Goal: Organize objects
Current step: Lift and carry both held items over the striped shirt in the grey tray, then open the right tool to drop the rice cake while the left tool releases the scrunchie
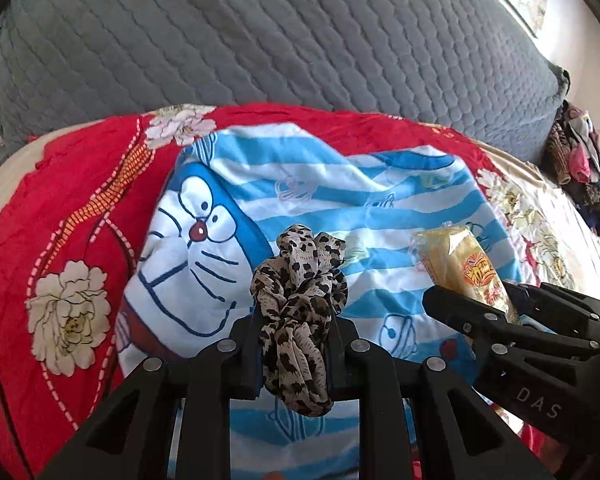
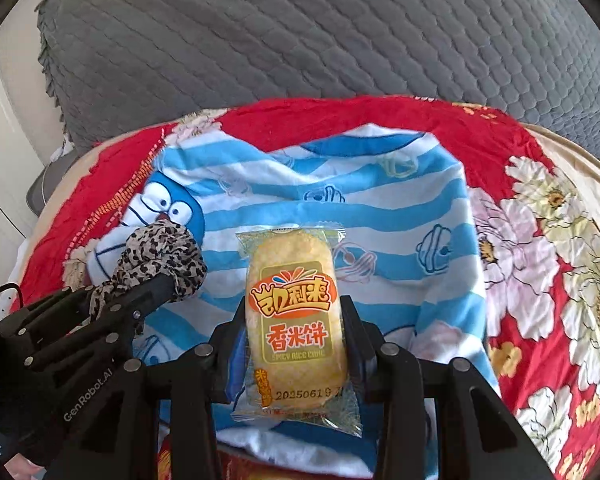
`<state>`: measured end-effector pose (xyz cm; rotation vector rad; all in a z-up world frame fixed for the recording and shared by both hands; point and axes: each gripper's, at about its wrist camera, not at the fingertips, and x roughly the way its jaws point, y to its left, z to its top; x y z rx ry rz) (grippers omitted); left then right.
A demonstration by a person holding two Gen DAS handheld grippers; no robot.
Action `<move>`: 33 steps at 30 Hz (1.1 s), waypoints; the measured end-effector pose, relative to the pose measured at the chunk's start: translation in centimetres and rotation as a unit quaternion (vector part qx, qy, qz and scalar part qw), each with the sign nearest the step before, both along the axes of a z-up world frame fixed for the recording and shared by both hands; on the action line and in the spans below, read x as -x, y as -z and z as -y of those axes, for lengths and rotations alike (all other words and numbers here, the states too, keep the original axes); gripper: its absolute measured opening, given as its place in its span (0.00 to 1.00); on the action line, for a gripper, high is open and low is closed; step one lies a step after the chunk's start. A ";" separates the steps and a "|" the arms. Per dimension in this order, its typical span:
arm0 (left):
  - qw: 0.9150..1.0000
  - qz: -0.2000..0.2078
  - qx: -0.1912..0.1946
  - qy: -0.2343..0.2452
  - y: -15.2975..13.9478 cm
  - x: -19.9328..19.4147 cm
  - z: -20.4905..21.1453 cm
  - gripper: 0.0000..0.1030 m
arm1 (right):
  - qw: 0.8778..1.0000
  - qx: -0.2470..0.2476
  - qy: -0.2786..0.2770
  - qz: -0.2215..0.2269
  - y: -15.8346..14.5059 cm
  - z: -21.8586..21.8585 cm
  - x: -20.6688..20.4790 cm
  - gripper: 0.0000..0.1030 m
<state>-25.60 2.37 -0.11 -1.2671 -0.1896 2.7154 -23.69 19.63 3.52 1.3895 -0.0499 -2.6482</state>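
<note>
My left gripper (image 1: 294, 320) is shut on a leopard-print scrunchie (image 1: 300, 296) and holds it above a blue-and-white striped Doraemon cloth (image 1: 340, 200). My right gripper (image 2: 294, 320) is shut on a yellow rice-cake snack packet (image 2: 294, 312), held upright above the same cloth (image 2: 380, 208). In the left wrist view the right gripper (image 1: 476, 308) with the packet (image 1: 464, 264) is at the right. In the right wrist view the left gripper (image 2: 160, 284) with the scrunchie (image 2: 164, 256) is at the left.
The cloth lies on a red floral bedsheet (image 1: 60, 220). A grey quilted blanket (image 1: 260, 32) is piled behind. A heap of clothes (image 1: 580, 168) sits at the far right edge of the bed.
</note>
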 end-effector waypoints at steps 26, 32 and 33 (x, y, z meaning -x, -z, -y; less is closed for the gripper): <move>1.000 0.007 0.008 0.001 1.9 1.5 -0.4 0.32 | 1.000 -0.016 -0.008 0.018 3.2 0.4 1.6 0.41; 1.000 0.007 0.010 -0.008 1.7 1.2 -0.2 0.56 | 1.000 -0.021 -0.004 0.014 2.8 0.3 1.5 0.42; 1.000 0.009 0.007 -0.014 1.7 1.2 0.1 0.60 | 1.000 -0.023 -0.003 0.011 2.6 0.2 1.5 0.44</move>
